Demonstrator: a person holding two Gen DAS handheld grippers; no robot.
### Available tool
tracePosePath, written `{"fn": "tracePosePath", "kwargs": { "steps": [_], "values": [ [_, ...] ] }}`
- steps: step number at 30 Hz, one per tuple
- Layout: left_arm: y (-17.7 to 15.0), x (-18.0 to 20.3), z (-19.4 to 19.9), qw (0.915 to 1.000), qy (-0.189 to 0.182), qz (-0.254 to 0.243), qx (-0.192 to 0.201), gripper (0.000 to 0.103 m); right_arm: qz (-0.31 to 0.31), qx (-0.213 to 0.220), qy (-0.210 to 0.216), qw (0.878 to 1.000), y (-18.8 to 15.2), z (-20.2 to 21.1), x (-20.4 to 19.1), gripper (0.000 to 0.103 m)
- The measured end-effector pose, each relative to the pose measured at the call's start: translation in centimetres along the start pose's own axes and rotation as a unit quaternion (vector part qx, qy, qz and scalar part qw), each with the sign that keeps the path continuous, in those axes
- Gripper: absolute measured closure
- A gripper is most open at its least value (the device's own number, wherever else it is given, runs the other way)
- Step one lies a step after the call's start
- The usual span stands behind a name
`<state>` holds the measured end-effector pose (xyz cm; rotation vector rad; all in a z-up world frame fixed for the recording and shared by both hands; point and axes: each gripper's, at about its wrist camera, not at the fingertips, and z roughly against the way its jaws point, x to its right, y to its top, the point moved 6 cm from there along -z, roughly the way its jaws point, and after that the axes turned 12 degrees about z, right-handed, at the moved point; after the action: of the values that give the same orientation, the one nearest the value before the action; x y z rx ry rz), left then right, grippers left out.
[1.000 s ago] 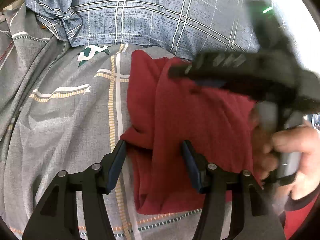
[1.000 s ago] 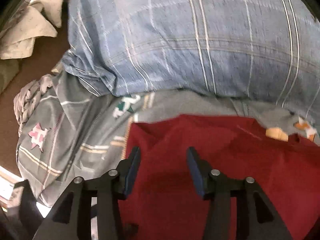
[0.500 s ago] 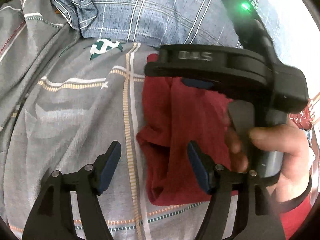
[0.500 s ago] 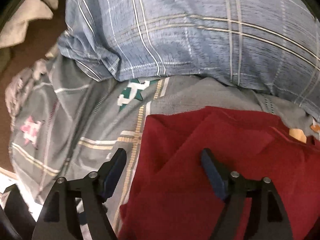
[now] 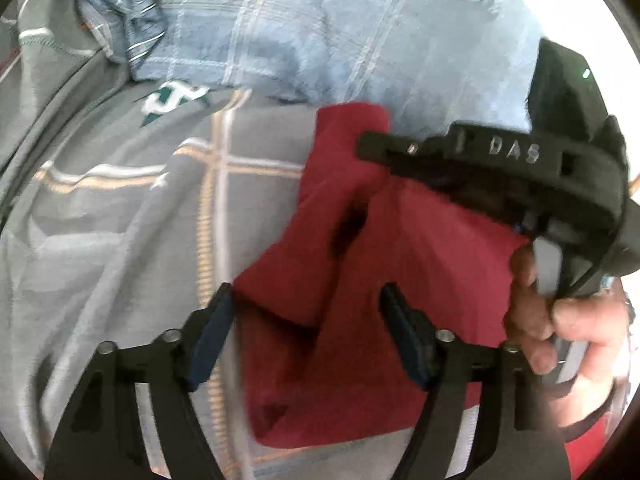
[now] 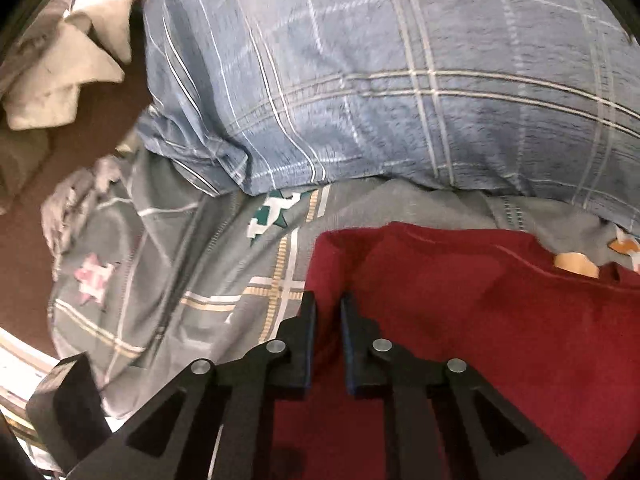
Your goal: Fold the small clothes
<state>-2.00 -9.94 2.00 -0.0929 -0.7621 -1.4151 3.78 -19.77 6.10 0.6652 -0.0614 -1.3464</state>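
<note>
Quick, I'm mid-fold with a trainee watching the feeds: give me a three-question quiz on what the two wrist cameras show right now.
1. True or false: the left gripper has its fingers spread wide over the dark red knit garment.
2. Which is the right gripper closing on?
A. the blue plaid pillow
B. the left edge of the dark red knit garment
C. the grey patterned bedsheet
3. Fill in: the cream crumpled cloth lies at the far ____ of the right wrist view.

Key: 1 true; 2 B; 3 left.
</note>
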Motion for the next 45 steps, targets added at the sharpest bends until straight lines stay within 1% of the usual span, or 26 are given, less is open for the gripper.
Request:
{"fn": "tracePosePath", "kwargs": {
  "steps": [1, 2, 3, 5, 6, 7, 8, 9, 12, 18, 20, 21, 22, 23, 24, 25, 30, 31, 32, 33, 34, 35, 37, 39, 43, 45],
  "values": [
    [0.2, 0.4, 0.2, 0.9999, 0.001, -0.010, 0.010, 0.057, -0.001, 0.002, -0.001, 1.000, 0.0, 0.4, 0.2, 0.093],
    [0.3, 0.8, 0.6, 0.9995, 0.003, -0.023, 0.021, 0.065, -0.002, 0.003, -0.003, 1.000, -0.1, 0.9, 0.4, 0.093],
    [0.2, 1.2, 0.9, 0.9992, -0.004, -0.031, 0.026, 0.068, -0.004, 0.005, -0.005, 1.000, 0.0, 1.2, 0.5, 0.093],
    [0.1, 1.9, 1.6, 0.9983, -0.035, -0.037, 0.030, 0.072, -0.022, 0.013, 0.001, 1.000, 0.1, 2.0, 0.7, 0.083],
    [0.0, 2.3, 1.8, 0.9977, -0.041, -0.043, 0.034, 0.072, -0.038, 0.019, 0.001, 0.999, 0.1, 2.6, 1.0, 0.064],
    [0.0, 2.6, 2.0, 0.9971, -0.042, -0.051, 0.037, 0.072, -0.053, 0.022, 0.003, 0.998, 0.2, 3.0, 1.1, 0.032],
    [-0.1, 2.9, 2.1, 0.9965, -0.044, -0.059, 0.039, 0.072, -0.063, 0.026, 0.007, 0.998, 0.3, 3.3, 1.1, 0.021],
    [-0.1, 3.0, 2.1, 0.9960, -0.047, -0.065, 0.040, 0.072, -0.068, 0.029, 0.012, 0.997, 0.4, 3.6, 1.0, 0.015],
    [-0.1, 3.6, 2.0, 0.9949, -0.049, -0.078, 0.041, 0.072, -0.050, -0.013, 0.002, 0.999, 0.4, 2.6, 0.0, 0.014],
    [-0.5, 4.1, 2.2, 0.9937, -0.053, -0.091, 0.038, 0.072, 0.024, -0.080, -0.060, 0.995, -0.1, -1.4, -1.5, 0.016],
    [-0.5, 3.9, 2.0, 0.9942, -0.043, -0.092, 0.036, 0.070, 0.039, -0.095, -0.073, 0.992, -0.5, -2.8, -1.2, 0.043],
    [-0.4, 3.8, 1.9, 0.9945, -0.035, -0.093, 0.034, 0.066, 0.038, -0.093, -0.081, 0.992, -0.6, -2.9, -0.8, 0.063],
    [-0.4, 3.6, 1.8, 0.9947, -0.029, -0.093, 0.032, 0.051, 0.024, -0.083, -0.070, 0.994, -0.6, -2.7, -0.3, 0.068],
    [-0.6, 3.5, 1.8, 0.9952, -0.025, -0.090, 0.030, 0.041, 0.007, -0.071, -0.054, 0.996, -0.5, -2.3, 0.1, 0.070],
    [-0.6, 3.2, 1.7, 0.9958, -0.019, -0.084, 0.029, 0.027, -0.006, -0.061, -0.042, 0.997, -0.4, -1.8, 0.6, 0.075],
    [-0.6, 3.0, 1.6, 0.9962, -0.015, -0.080, 0.029, 0.024, -0.014, -0.053, -0.033, 0.998, -0.4, -1.4, 0.9, 0.076],
    [-1.5, 3.0, 0.2, 0.9961, 0.002, -0.087, 0.017, 0.024, -0.013, -0.040, -0.020, 0.999, -0.3, -0.3, 1.1, 0.078],
    [-1.7, 3.1, 0.2, 0.9959, 0.002, -0.089, 0.017, 0.029, -0.011, -0.038, -0.019, 0.999, -0.2, -0.2, 1.0, 0.078],
    [-1.8, 3.3, 0.2, 0.9957, -0.001, -0.090, 0.019, 0.037, -0.010, -0.037, -0.019, 0.999, -0.1, -0.1, 0.9, 0.078],
    [-1.9, 3.5, 0.3, 0.9955, -0.005, -0.093, 0.019, 0.060, -0.009, -0.034, -0.018, 0.999, -0.1, 0.1, 0.9, 0.079],
    [-2.0, 3.7, 0.4, 0.9951, -0.005, -0.097, 0.019, 0.071, -0.007, -0.029, -0.018, 0.999, -0.1, 0.5, 0.9, 0.080],
    [-2.0, 4.0, 0.7, 0.9950, -0.009, -0.097, 0.021, 0.071, -0.007, -0.026, -0.017, 1.000, -0.2, 0.9, 0.9, 0.081],
    [-2.1, 4.8, 1.4, 0.9955, -0.029, -0.088, 0.021, 0.078, -0.009, -0.015, -0.013, 1.000, -0.2, 2.5, 1.5, 0.082],
    [-2.0, 6.2, 2.4, 0.9948, -0.041, -0.088, 0.029, 0.080, -0.010, -0.003, -0.012, 1.000, -0.2, 4.2, 2.0, 0.083],
    [-3.3, 11.0, 3.6, 0.9879, -0.050, -0.142, 0.036, 0.080, -0.005, 0.020, -0.029, 0.999, -0.1, 8.4, 3.2, 0.083],
    [-4.1, 13.7, 3.4, 0.9847, -0.062, -0.160, 0.029, 0.080, -0.005, 0.032, -0.042, 0.999, -0.3, 10.6, 4.1, 0.084]
  ]
}}
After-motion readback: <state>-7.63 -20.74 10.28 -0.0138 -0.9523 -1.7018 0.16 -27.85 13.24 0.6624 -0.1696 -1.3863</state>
